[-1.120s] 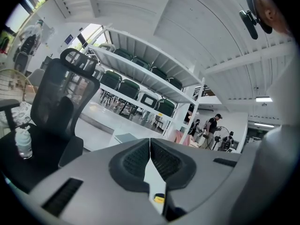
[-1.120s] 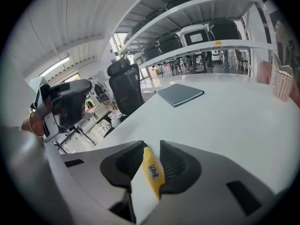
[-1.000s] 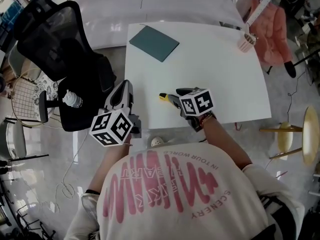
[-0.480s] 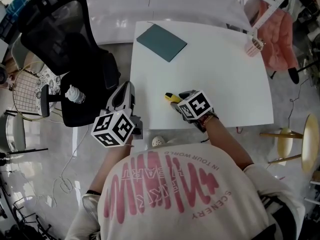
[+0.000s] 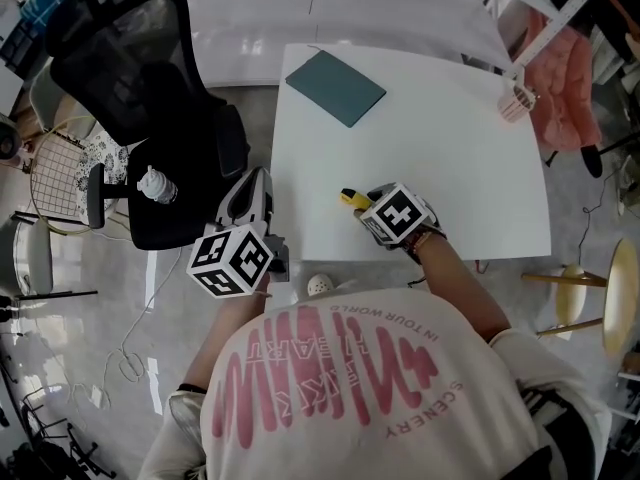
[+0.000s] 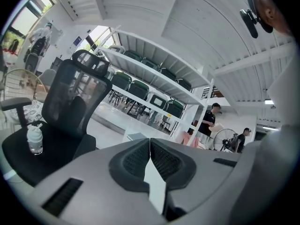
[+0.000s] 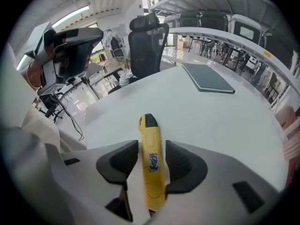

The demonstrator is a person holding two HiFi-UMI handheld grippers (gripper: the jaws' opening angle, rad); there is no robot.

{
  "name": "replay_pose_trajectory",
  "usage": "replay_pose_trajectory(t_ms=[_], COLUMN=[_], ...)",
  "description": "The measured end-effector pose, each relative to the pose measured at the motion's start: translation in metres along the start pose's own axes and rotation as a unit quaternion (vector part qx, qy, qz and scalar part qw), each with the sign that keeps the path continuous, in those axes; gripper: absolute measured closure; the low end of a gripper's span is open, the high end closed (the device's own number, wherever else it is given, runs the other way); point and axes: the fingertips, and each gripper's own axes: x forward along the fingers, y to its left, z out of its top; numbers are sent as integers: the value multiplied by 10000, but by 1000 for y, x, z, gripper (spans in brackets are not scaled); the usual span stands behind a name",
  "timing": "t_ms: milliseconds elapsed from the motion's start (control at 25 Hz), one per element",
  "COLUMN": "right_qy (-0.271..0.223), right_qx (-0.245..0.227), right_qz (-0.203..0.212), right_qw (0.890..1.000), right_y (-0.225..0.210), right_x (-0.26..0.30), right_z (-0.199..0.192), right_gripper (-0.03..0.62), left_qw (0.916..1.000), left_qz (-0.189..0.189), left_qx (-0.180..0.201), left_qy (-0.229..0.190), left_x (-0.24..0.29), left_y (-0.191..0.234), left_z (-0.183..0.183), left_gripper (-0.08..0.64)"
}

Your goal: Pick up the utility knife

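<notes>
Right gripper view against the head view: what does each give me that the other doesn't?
Only the right gripper view: the right gripper with its fingers closing on either side of the yellow utility knife, not yet pressing it, and the knife's label. Only the head view: the marker cube covering most of the knife, and the person's shirt. Both: the knife, the teal notebook, the black chair and the white table.

Yellow utility knife (image 7: 152,163) with black tip, teal notebook (image 5: 336,87), white table (image 5: 450,168), black chair (image 5: 130,58).
</notes>
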Motion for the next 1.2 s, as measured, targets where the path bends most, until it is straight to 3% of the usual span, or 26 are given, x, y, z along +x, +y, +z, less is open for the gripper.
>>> replay_pose_trajectory(t_ms=[880,1200], right_qy=[604,669], right_qx=[-180,204], right_qz=[125,273], right_qw=[9979,9972], right_y=[-4,-9], right_x=[1,6], right_z=[1,7], right_gripper=[454,460], left_qw=[9999,9999], left_qz=[128,34], left_qx=[-73,-26], left_qy=[84,104], left_x=[3,21], left_y=[13,15], left_z=[-6,-1], left_gripper=[535,535])
